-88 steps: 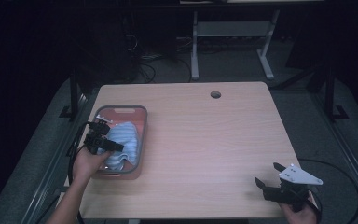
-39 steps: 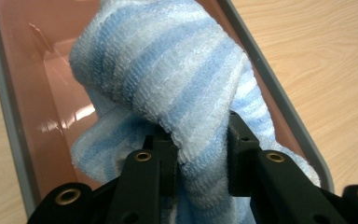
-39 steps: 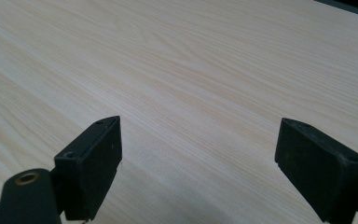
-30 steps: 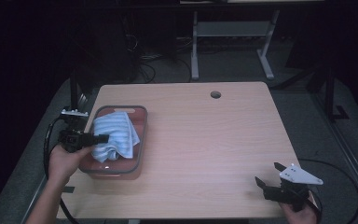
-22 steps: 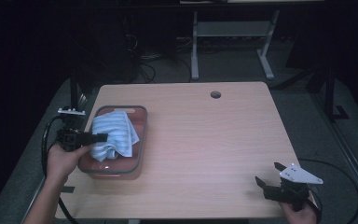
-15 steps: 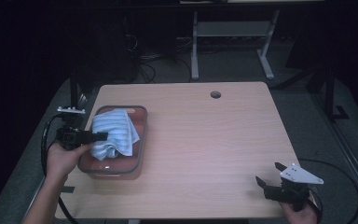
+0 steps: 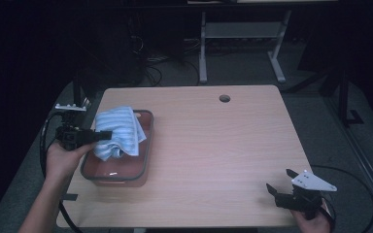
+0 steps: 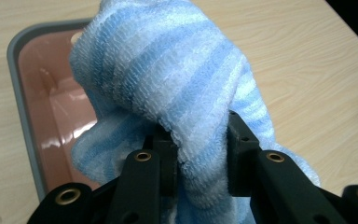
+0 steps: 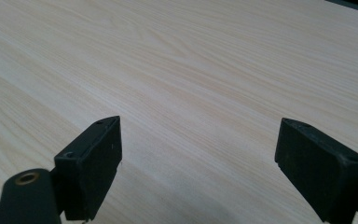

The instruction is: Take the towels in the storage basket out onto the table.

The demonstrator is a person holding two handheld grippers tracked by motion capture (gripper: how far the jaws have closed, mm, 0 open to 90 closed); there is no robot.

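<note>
A blue-and-white striped towel hangs bunched above a pink tray with a grey rim at the table's left side. My left gripper is shut on a fold of the towel, whose loops bulge up between the two black jaws. The tray's glossy pink inside lies below and behind the cloth. Near the front right corner of the table my right gripper is held low and open, with bare wood between its jaws.
The wooden table has a round cable hole near its far edge. A metal stand and cables sit on the dark floor beyond. Cables trail from both grippers off the table's sides.
My left gripper has lifted the towel out of the tray and drawn it slightly left and up. The right gripper has stayed put.
</note>
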